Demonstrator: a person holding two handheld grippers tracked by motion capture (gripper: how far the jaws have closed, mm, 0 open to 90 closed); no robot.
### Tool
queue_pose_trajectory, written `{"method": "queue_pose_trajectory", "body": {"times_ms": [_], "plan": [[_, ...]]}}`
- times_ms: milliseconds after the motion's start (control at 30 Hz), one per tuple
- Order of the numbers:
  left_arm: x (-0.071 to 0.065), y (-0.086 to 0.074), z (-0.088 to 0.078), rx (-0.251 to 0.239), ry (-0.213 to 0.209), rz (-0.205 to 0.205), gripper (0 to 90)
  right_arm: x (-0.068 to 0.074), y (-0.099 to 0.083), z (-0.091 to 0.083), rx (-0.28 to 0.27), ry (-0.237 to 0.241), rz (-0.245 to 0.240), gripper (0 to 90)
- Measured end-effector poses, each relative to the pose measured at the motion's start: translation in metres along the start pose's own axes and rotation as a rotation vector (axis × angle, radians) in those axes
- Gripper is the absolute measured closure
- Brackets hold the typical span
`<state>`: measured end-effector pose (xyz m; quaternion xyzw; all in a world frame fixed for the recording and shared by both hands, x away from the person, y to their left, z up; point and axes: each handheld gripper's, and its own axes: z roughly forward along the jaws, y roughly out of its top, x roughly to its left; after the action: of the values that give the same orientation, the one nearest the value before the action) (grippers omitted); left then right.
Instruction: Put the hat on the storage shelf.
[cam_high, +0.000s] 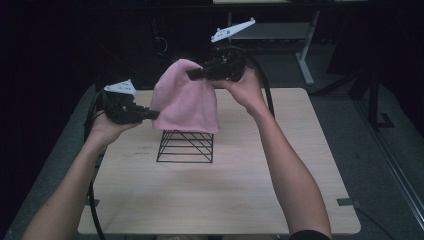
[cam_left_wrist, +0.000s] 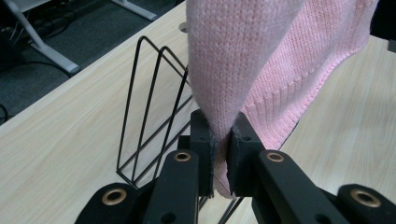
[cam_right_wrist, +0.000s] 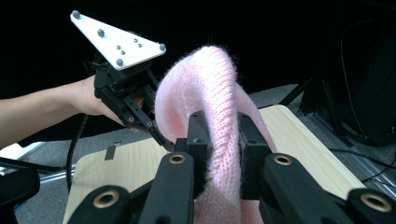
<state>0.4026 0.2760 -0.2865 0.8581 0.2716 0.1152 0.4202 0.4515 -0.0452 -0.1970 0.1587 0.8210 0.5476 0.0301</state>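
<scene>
A pale wooden table (cam_high: 225, 200) stands in a dark room. Left gripper (cam_high: 150, 114) and right gripper (cam_high: 192, 73) both clench the pink knitted cloth (cam_high: 187, 100), held above a black wire rack (cam_high: 186, 146) at 12 o'clock of the table's centre.

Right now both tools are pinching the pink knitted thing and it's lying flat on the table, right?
Not flat on the table: the high view shows the pink knitted garment held up over the black wire rack. Both the left tool and the right tool do pinch it.

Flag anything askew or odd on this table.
Nothing damaged or spilled. The pink knit cloth is held up over the black wire rack, pinched by the left tongs and right tongs, so it hangs bunched and lopsided.
</scene>
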Motion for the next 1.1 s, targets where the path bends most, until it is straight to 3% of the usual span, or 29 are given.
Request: {"method": "queue_pose_trajectory", "body": {"times_ms": [333,433,700,1100], "plan": [[0.003,-0.011,0.005,0.026,0.005,-0.009,82.1,-0.004,-0.008,0.011,0.029,0.008,0.014,78.3],[0.004,-0.019,0.006,0.025,-0.001,-0.021,81.9,-0.003,-0.013,0.015,0.039,0.037,0.017,77.5],[0.002,-0.030,0.008,0.042,-0.001,-0.034,81.9,0.001,-0.020,0.023,0.064,0.054,0.021,77.9],[-0.002,-0.048,0.017,0.095,0.013,-0.013,81.9,0.008,-0.035,0.036,0.105,0.080,0.021,77.8]]}}
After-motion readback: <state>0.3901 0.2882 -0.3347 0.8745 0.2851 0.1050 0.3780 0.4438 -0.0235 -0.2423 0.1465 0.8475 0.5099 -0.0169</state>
